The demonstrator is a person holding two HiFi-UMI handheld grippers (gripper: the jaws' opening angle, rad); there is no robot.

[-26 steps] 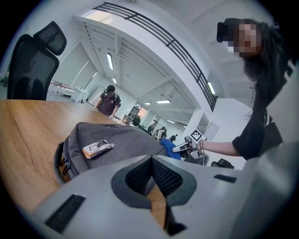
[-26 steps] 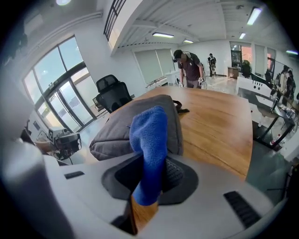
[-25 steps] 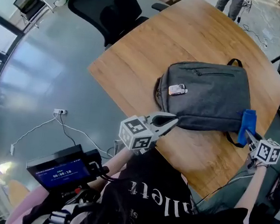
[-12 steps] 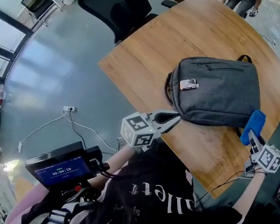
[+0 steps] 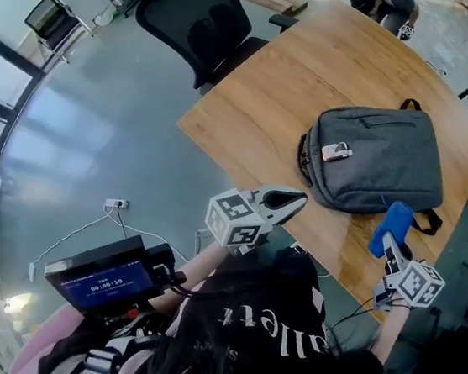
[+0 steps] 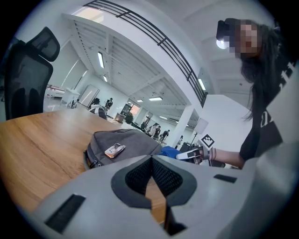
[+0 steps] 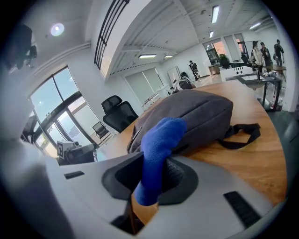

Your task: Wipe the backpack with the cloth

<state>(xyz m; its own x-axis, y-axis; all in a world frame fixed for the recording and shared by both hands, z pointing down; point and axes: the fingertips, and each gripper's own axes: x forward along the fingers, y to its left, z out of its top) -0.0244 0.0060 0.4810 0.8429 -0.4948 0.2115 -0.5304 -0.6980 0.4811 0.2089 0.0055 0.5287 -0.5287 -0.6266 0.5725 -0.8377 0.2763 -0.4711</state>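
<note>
Left tongs [image 5: 293,201]: I see the jaws pressed together with nothing between them [image 6: 151,159], at the desk's [image 5: 271,93] near edge, apart from the backpack.
Right tongs [image 5: 389,245]: clamped on the blue cloth [image 5: 393,225], which stands up out of the jaws [image 7: 152,179].
Backpack [image 5: 381,162]: lies flat on the desk, toward its near edge and right corner.
Inside the backpack: not visible to me; the front zip [image 5: 384,123] looks closed.
Cloth position: its tip sits just beside the backpack's near side; I can't tell whether it touches.
Left tongs' view only: a metal clasp [image 6: 114,150] on the grey fabric seen side-on.
Right tongs' view only: a black strap [image 7: 239,134] trailing on the wood.
Head view only: a black chair [image 5: 196,16] at the far-left edge.
Backpack look: dark grey, rounded.
</note>
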